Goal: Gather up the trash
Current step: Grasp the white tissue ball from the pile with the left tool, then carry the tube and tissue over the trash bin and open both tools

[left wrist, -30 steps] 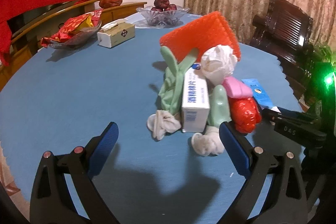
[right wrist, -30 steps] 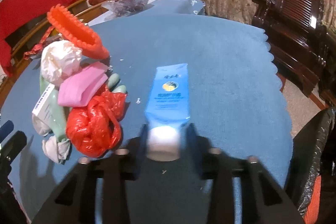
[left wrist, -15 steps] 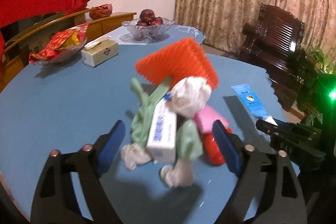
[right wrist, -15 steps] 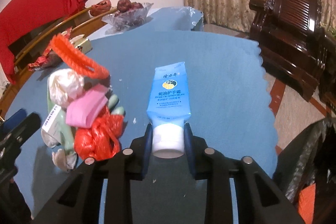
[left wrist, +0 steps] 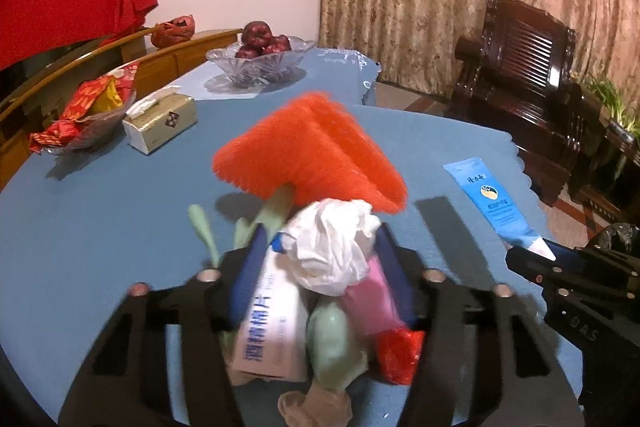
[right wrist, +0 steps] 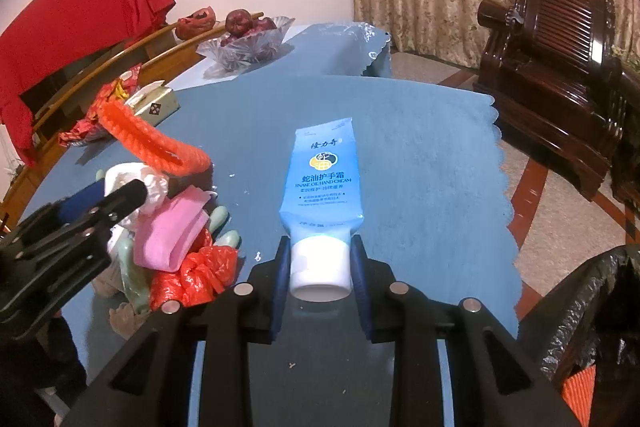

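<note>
A trash pile sits on the blue table (left wrist: 100, 211): a white box (left wrist: 272, 331), crumpled white tissue (left wrist: 332, 247), a pink packet (left wrist: 368, 303), a red plastic bag (left wrist: 400, 351), pale green gloves (left wrist: 332, 347) and an orange foam net (left wrist: 312, 155). My left gripper (left wrist: 320, 279) is closed around the pile, fingers pressing the box and pink packet. My right gripper (right wrist: 320, 267) is shut on the white cap of a blue hand cream tube (right wrist: 322, 179), which also shows in the left wrist view (left wrist: 492, 199). The pile shows in the right wrist view (right wrist: 176, 227).
A tissue box (left wrist: 160, 123), a glass dish of red snack packets (left wrist: 80, 115) and a glass bowl of apples (left wrist: 260, 55) stand at the table's far side. A dark wooden armchair (right wrist: 560, 67) stands right. A black trash bag (right wrist: 580, 327) hangs at the lower right.
My left gripper has moved forward and closed from wide open onto the trash pile. My right gripper has kept its hold on the tube and lifted it a little.
</note>
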